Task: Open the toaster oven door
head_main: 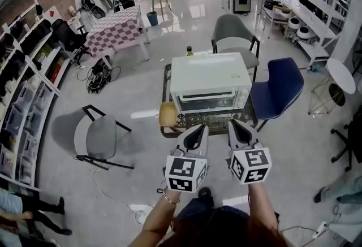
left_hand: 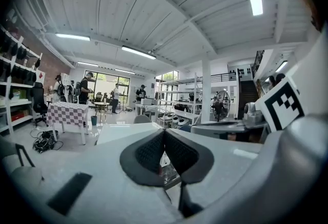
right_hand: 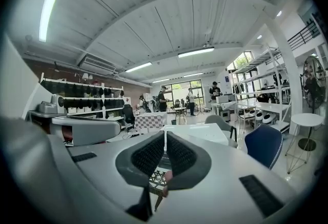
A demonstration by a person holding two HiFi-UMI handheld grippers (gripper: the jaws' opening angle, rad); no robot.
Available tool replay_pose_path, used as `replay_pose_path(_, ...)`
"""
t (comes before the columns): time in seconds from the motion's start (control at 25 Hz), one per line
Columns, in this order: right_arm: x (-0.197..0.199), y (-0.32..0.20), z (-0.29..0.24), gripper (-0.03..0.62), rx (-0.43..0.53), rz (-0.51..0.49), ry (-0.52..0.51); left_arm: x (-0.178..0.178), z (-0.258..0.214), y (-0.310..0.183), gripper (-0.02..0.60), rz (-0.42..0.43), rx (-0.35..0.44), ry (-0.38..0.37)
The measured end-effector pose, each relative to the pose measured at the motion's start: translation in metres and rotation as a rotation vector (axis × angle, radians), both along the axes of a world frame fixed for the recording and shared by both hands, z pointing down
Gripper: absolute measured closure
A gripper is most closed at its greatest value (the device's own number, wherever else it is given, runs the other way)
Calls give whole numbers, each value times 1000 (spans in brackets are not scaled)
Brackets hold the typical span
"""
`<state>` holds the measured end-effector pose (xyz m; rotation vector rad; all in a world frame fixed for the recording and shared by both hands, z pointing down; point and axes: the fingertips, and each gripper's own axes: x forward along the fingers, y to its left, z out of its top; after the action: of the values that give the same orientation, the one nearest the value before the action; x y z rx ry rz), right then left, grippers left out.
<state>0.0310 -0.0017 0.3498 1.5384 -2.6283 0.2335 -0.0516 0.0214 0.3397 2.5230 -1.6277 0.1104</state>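
A white toaster oven [head_main: 210,73] stands on a low dark lattice table [head_main: 167,79], its door [head_main: 209,102] closed and facing me. My left gripper [head_main: 198,130] and right gripper [head_main: 238,126] hover side by side just in front of the table, short of the door and touching nothing. Each has its dark pads pressed together with nothing between them. In the left gripper view the left gripper [left_hand: 164,133] points at the oven's white top [left_hand: 123,130]. In the right gripper view the right gripper [right_hand: 165,136] also aims at the oven [right_hand: 197,133].
A yellowish dish [head_main: 168,114] sits on the table left of the oven, a bottle [head_main: 189,51] behind it. A blue chair [head_main: 280,90] stands to the right, a grey chair [head_main: 102,137] to the left and another [head_main: 235,37] behind. Shelves [head_main: 22,87] line the left wall.
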Motion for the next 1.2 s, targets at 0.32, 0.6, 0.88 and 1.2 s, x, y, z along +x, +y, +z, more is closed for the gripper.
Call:
replay_pose_path(0.32,-23,-27,12,583,-45,30,-4,-25,10,-29,566,20,-17,-6)
replay_pose_path(0.6,-24,-51,31,563,-109,58,-45,-28,19,-53,568,36,-21,-3)
replay_pose_path(0.88,-17,-87,47,546,-159,60,-92,-24,23,-84,566,22,-10,-12)
replay_pose_path(1.2,-10,-122,77,534,-224,54,-84,-12,33,-120,566,17,-19,-18)
